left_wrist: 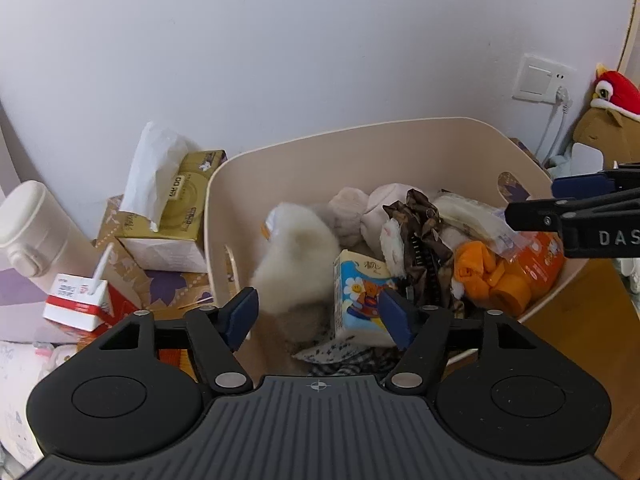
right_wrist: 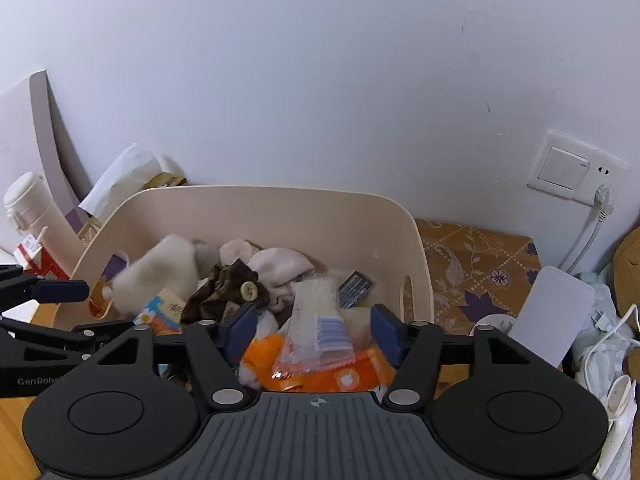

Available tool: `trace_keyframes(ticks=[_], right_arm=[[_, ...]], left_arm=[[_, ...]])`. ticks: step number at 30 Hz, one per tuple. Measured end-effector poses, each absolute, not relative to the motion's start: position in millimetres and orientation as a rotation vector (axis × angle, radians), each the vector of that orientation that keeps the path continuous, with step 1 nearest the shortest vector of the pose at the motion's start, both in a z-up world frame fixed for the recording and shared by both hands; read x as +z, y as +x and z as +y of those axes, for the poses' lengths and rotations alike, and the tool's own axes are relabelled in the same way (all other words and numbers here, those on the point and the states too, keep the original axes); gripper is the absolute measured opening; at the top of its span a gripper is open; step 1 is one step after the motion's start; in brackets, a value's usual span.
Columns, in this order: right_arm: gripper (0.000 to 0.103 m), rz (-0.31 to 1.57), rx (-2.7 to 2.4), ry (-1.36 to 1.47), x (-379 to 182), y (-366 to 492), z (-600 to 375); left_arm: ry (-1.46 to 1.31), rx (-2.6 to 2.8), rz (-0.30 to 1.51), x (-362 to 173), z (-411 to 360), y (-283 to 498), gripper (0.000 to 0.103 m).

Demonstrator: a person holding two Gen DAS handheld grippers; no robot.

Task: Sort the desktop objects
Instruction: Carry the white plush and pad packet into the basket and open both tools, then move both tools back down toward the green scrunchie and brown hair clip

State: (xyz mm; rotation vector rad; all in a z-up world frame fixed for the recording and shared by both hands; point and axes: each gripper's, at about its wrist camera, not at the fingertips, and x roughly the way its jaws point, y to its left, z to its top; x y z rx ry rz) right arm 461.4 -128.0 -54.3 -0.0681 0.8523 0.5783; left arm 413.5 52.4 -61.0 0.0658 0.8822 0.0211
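Observation:
A beige plastic bin (left_wrist: 280,160) (right_wrist: 280,208) holds several things: a white fluffy item (left_wrist: 296,260) (right_wrist: 160,268), a blue tissue pack (left_wrist: 360,300) (right_wrist: 160,312), a brown patterned cloth (left_wrist: 420,240) (right_wrist: 228,288), an orange packet (left_wrist: 520,272) (right_wrist: 320,372), a clear bag (right_wrist: 316,312) and pale plush pieces (right_wrist: 280,264). My left gripper (left_wrist: 318,314) is open over the bin's near side, empty. My right gripper (right_wrist: 314,332) is open above the clear bag, empty; it also shows in the left wrist view (left_wrist: 560,200).
Left of the bin are a gold tissue box (left_wrist: 176,208), a red and white carton with a straw (left_wrist: 80,304) and a white flask (left_wrist: 28,228) (right_wrist: 28,208). A wall socket with a cable (right_wrist: 576,176), a patterned cloth (right_wrist: 480,264) and a plush toy (left_wrist: 612,112) are on the right.

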Motion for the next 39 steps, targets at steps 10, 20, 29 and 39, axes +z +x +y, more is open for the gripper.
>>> trace_keyframes(ticks=[10,20,29,39], right_arm=[[0.094,0.845,0.544,-0.140,-54,421,-150],[0.103,0.900,0.517,-0.170,-76,362,-183],[0.103,1.015,0.508,-0.211,-113,310,-203],[0.103,1.071,0.492,-0.205,-132,288,-210]], left_arm=[[0.040,-0.057,0.877,-39,58,374,0.075],[-0.038,-0.059,0.950,-50,58,324,0.078],[-0.038,-0.113,1.078,-97,25,272,0.078],[0.012,-0.258,1.184,-129,-20,245,0.078]])
